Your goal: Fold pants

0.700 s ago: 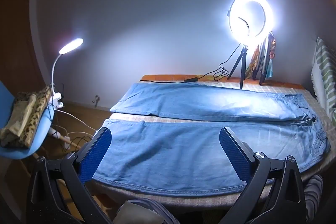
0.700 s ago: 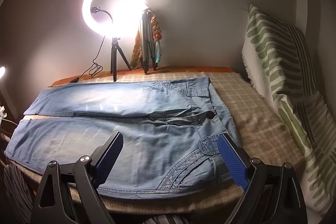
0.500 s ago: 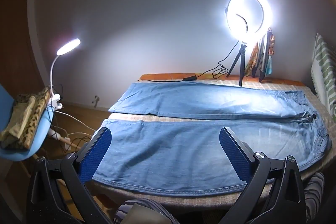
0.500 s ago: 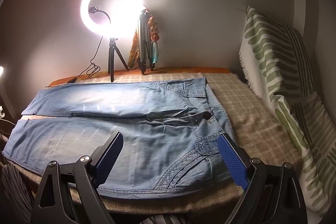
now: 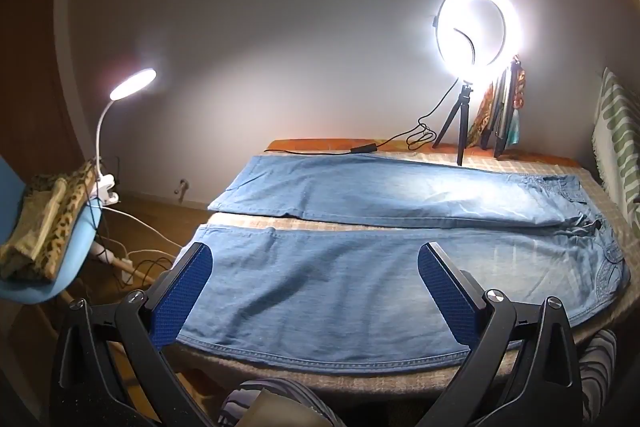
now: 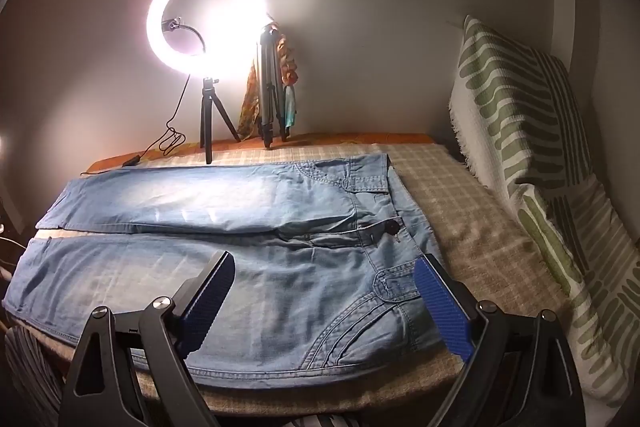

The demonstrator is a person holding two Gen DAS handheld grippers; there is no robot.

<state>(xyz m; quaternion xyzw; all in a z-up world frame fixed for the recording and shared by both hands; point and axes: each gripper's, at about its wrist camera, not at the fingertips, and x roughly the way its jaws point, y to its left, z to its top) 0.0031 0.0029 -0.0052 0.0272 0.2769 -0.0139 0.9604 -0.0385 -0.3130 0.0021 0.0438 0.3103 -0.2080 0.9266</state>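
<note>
Light blue jeans [image 5: 380,195] lie flat on a checked bed cover [image 6: 460,195], both legs spread side by side, waist to the right. My left gripper [image 5: 314,255] hovers open over the lower end of the near leg, close to its hem, with nothing between its blue pads [image 5: 182,291]. At the waist end, my right gripper [image 6: 325,261] stands open above the jeans [image 6: 200,199], near the front pocket and waistband. Neither gripper touches the cloth.
A lit ring light on a tripod [image 5: 476,31] and a folded tripod [image 6: 268,87] stand at the far edge. A green-patterned cushion [image 6: 532,155] leans at the right. Left of the bed are a blue chair with folded cloth [image 5: 44,227], a clip lamp [image 5: 132,85] and floor cables. The person's striped clothing [image 5: 272,399] shows below.
The right gripper has drifted slightly rightward along the waist. The left gripper has barely moved. The jeans lie as before.
</note>
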